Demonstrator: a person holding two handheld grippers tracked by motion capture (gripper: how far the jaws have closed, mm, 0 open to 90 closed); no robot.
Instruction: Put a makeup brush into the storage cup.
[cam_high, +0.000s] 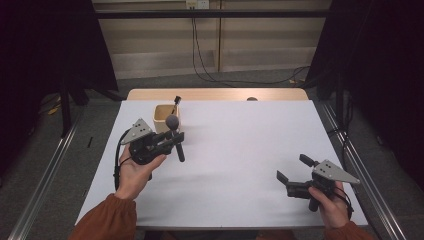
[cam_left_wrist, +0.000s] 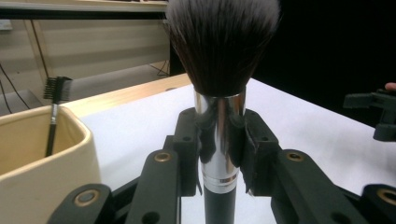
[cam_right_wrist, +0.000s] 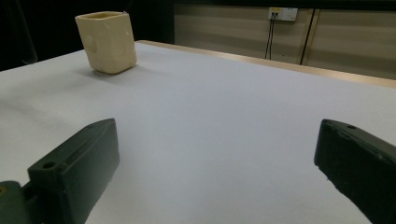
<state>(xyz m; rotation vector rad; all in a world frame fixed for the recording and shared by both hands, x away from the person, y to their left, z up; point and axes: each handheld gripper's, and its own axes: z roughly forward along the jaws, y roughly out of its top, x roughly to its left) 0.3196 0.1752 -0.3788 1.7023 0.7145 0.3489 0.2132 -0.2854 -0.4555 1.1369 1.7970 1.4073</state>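
Powder brush (cam_left_wrist: 219, 98) is clamped upright by its ferrule in the left gripper (cam_high: 172, 139), near the cream cup (cam_high: 161, 118), likely bound there; right gripper (cam_high: 295, 169) gapes empty

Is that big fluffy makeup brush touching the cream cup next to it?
Apart. In the left gripper view, the makeup brush stands upright, clamped in the left claw, with bare white table between it and the cream cup.

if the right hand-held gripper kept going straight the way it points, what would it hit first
Probably nothing soon: the right hand-held gripper stands open over bare white table. The cream cup sits far off and left of its line, so it would likely pass it, though depth is hard to judge.
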